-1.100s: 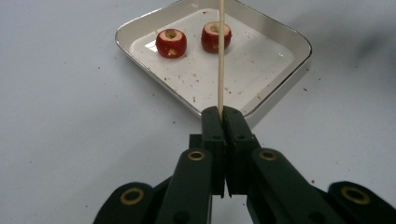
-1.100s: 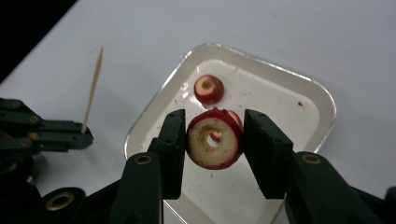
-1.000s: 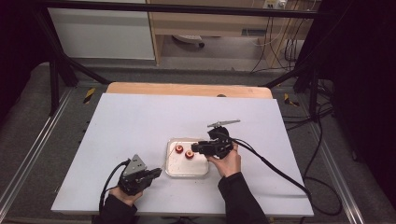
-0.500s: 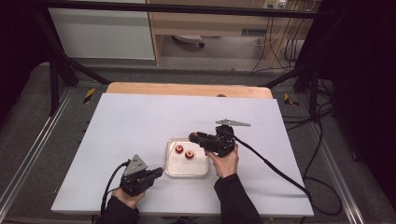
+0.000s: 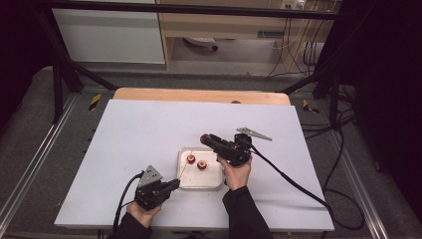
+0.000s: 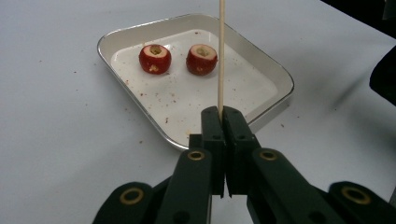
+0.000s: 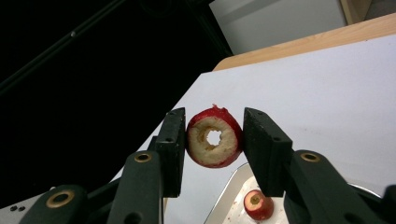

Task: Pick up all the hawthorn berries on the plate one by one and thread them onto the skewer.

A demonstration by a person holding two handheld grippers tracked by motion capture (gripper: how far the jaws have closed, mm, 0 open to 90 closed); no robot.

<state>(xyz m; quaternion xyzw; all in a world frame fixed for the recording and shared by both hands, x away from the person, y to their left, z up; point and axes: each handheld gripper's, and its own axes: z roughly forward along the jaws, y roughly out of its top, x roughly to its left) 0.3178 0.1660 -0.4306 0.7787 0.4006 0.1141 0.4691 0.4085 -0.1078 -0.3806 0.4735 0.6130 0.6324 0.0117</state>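
Red-skinned and cored through the middle, a hawthorn fruit [image 7: 214, 142] is being gripped between the jaws of the right gripper [image 5: 209, 141], which is holding it in the air above the far edge of the white tray [image 5: 182, 183]. Its cut face with the round hole is showing in the right gripper view. The left gripper [image 6: 221, 122] is pinching the base of a thin wooden skewer [image 6: 221, 56] with its jaws fully clenched, and the stick is pointing up over the tray. Two more cored fruits [image 6: 155, 59] [image 6: 201, 59] are sitting side by side in the tray, near its far end, on the white table [image 5: 124, 134].

Judging from this, the fruit is about to be threaded onto the stick. The hole is small and the skewer slender, so a slight misalignment is likely to make the tip jab the flesh, split the fruit or push it out of the grip. Pressing too hard could also bend or snap the stick, or make it slide in the left jaws.
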